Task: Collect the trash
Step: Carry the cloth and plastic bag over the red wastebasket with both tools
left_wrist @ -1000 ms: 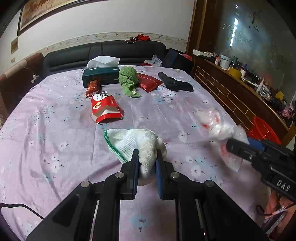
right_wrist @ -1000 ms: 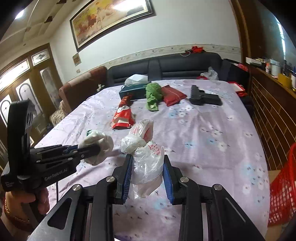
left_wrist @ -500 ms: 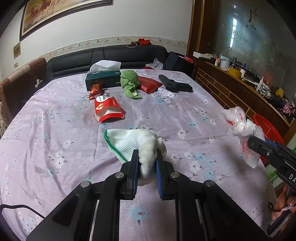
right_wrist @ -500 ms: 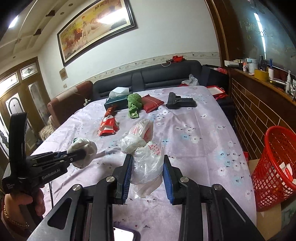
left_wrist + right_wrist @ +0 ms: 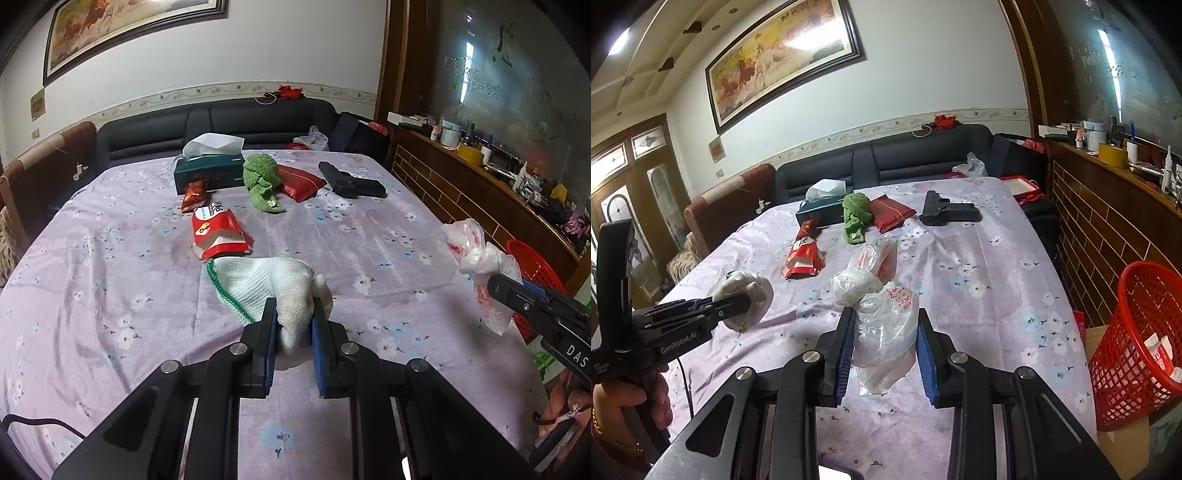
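Left tongs [image 5: 293,323] grip a white knit glove [image 5: 273,286] above the near middle of the cloth-covered surface [image 5: 110,295]; right tongs [image 5: 884,345] pinch a crumpled plastic bag [image 5: 886,325] at the near right. A red basket [image 5: 1145,332] stands on the floor to the right, likely the drop point. Each load should be carried squarely over the rim before release. The basket's bottom is cut off, and its contents are hard to make out.

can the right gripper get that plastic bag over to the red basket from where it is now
Probably yes. The right gripper is shut on the crumpled plastic bag, and the red basket stands open-topped just off the table's right edge, with nothing visible between them.
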